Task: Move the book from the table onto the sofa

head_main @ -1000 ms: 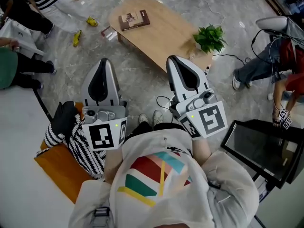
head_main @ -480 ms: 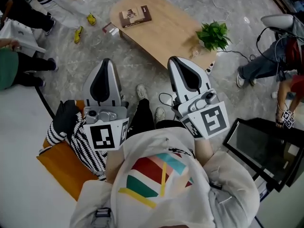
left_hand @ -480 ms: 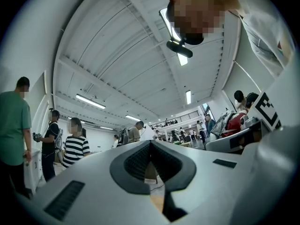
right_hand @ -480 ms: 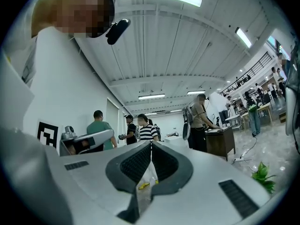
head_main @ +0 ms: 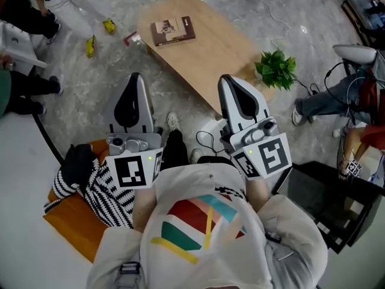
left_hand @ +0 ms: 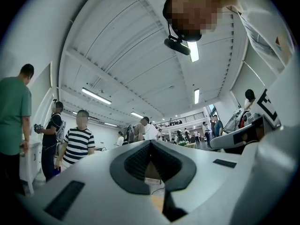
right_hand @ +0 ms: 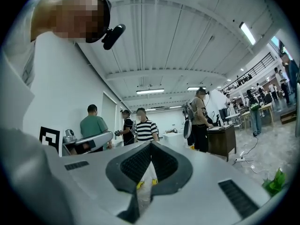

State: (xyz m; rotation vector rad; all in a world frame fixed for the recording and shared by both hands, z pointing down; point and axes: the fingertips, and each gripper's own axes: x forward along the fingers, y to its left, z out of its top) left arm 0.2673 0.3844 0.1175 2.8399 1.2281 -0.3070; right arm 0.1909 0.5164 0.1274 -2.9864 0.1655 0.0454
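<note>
Pointing fwd: L gripper (head_main: 135, 82), R gripper (head_main: 228, 83)

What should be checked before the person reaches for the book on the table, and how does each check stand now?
1. Book reachable: ok. The book lies flat near the far end of the table with nothing on it.
2. Left gripper empty: ok. Its jaws are together with nothing between them.
3. Right gripper empty: ok. Same state as the left.
4. Jaws opened for a grasp: not ok. Both are shut.
5. Grippers at the book: not ok. Both are held close to the person's body, well apart from it.
6. Sofa spot free: cannot tell. No sofa shows plainly.
</note>
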